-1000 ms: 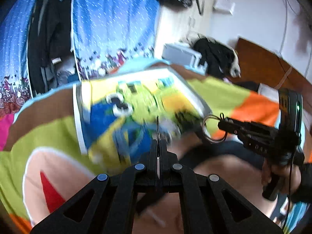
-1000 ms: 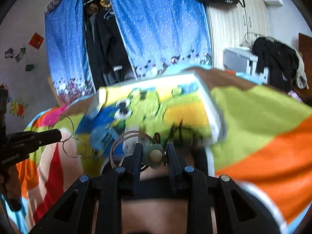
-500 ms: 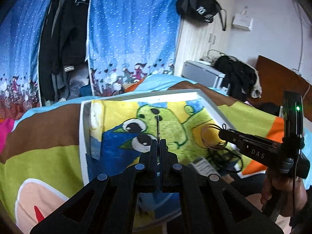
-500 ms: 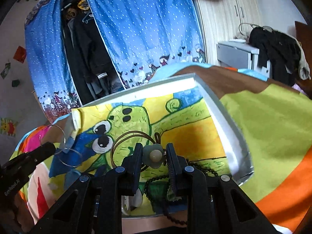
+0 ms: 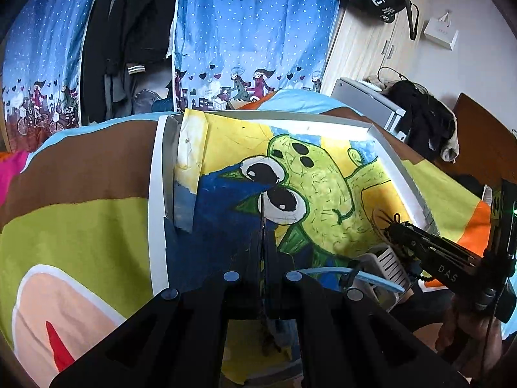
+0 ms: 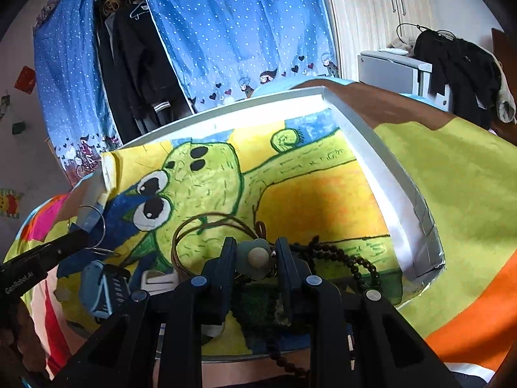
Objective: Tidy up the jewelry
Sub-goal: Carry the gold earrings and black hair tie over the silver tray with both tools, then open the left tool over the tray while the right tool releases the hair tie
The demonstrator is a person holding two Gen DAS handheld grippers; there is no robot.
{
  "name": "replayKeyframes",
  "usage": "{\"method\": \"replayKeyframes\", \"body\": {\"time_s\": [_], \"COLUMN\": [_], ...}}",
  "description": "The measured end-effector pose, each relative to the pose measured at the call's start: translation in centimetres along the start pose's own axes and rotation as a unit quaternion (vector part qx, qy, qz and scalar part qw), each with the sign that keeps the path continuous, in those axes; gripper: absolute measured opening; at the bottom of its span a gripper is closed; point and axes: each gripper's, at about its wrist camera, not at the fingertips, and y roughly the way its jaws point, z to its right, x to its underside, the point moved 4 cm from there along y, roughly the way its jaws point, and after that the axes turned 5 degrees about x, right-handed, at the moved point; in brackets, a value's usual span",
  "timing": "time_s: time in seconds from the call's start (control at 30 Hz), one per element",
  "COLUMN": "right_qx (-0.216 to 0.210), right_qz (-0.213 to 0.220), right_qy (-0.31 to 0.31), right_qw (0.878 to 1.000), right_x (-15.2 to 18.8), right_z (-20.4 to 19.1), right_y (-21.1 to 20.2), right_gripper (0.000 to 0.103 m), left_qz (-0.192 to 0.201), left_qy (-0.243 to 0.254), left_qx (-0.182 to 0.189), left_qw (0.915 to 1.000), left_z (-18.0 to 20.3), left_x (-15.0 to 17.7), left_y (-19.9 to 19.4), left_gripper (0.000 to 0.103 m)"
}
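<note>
Right claw (image 6: 255, 255) pinching round bead charm (image 6: 257, 256), wire hoops (image 6: 206, 226)

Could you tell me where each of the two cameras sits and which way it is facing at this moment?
Left wrist: rides on the left gripper, looking along its shut fingers over the white tray towards the blue curtain; the right gripper and a hand show at right.
Right wrist: rides on the right gripper, shut on a green flower charm, facing the same tray; the left gripper holds thin wire rings at left.
Shared: the tray's cartoon drawing, the curtain, each other's gripper.
</note>
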Motion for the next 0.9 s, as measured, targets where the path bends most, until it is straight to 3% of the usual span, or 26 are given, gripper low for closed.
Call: {"method": "replayKeyframes", "body": {"time_s": [0.33, 0.4, 0.47, 0.53, 0.63, 0.7, 0.9], "right_qx": [0.024, 0.028, 0.031, 0.033, 0.037, 0.035, 0.024], "right_qz": [0.006, 0.013, 0.024, 0.032, 0.046, 0.055, 0.091], "right_qy": [-0.015, -0.019, -0.019, -0.020, -0.024, -0.024, -0.024], "right_qw": [1.000, 0.999, 0.999, 0.999, 0.998, 0.998, 0.995], "right_x": [0.3, 0.2, 0.1, 0.0, -0.4, -0.6, -1.0], "right_z": [0.7, 0.8, 1.0, 1.1, 1.1, 1.1, 0.7], "right_y": [-0.5, -1.0, -1.7, -2.3, -3.5, -4.3, -7.6], "right_gripper": [0.027, 0.038, 0.046, 0.054, 0.066, 0.080, 0.103], "left_qz": [-0.013, -0.011, -0.003, 0.016, 0.031, 0.037, 0.072], "left_qy": [-0.003, 0.000, -0.002, -0.010, -0.018, -0.025, -0.043], "left_qx": [-0.020, -0.025, -0.022, -0.020, -0.019, -0.021, -0.039], "left_qw": [0.9997, 0.9996, 0.9997, 0.9996, 0.9992, 0.9988, 0.9957], "left_z": [0.6, 0.8, 1.0, 0.9, 1.0, 1.0, 1.1], "left_x": [0.6, 0.7, 0.7, 0.6, 0.2, -0.1, -0.9], "left_y": [0.4, 0.2, -0.2, -1.0, -2.1, -2.8, -6.0], "left_gripper": [0.002, 0.010, 0.042, 0.054, 0.063, 0.073, 0.093]}}
